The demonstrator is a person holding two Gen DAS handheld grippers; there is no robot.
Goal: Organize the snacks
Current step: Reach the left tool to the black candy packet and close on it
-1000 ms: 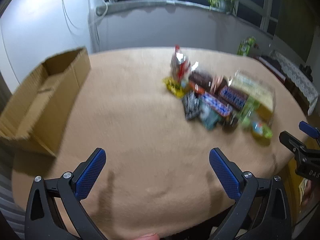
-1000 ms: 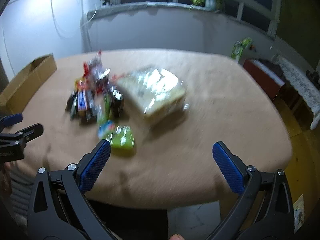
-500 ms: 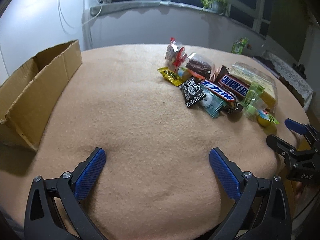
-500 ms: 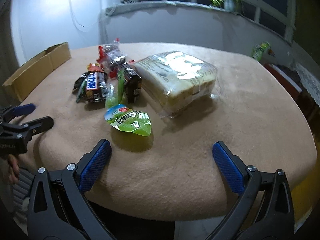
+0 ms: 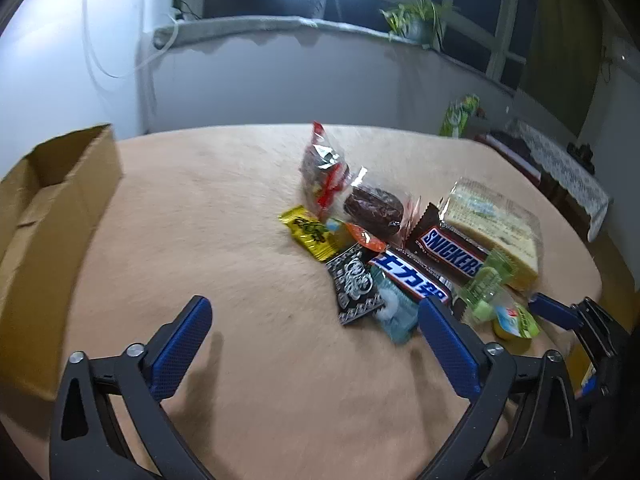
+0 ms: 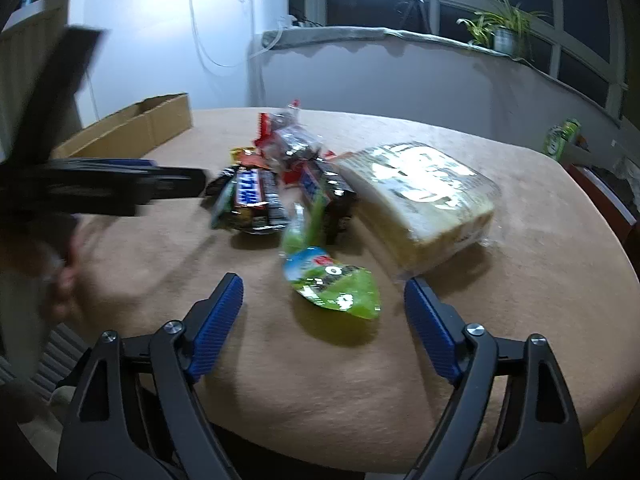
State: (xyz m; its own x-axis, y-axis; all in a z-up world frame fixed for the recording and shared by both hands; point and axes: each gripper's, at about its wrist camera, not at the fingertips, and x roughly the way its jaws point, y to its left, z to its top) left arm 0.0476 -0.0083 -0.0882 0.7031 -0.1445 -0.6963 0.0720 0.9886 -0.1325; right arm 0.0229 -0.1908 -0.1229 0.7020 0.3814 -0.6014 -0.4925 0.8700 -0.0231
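Right tongs (image 6: 323, 312) narrowed, nearer green pouch (image 6: 334, 285); bread (image 6: 420, 196) beside.

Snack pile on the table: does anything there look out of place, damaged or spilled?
Nothing looks damaged or spilled. The snacks lie jumbled, overlapping each other: the Snickers bar leans against the wrapped bread, and the green jelly cup lies apart at the front. The cardboard box holds no snacks that I can see.

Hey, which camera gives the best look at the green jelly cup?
The right wrist view. The green jelly cup lies unobstructed just ahead of the open right gripper. In the left wrist view it is small, near the right edge, beyond the left gripper.
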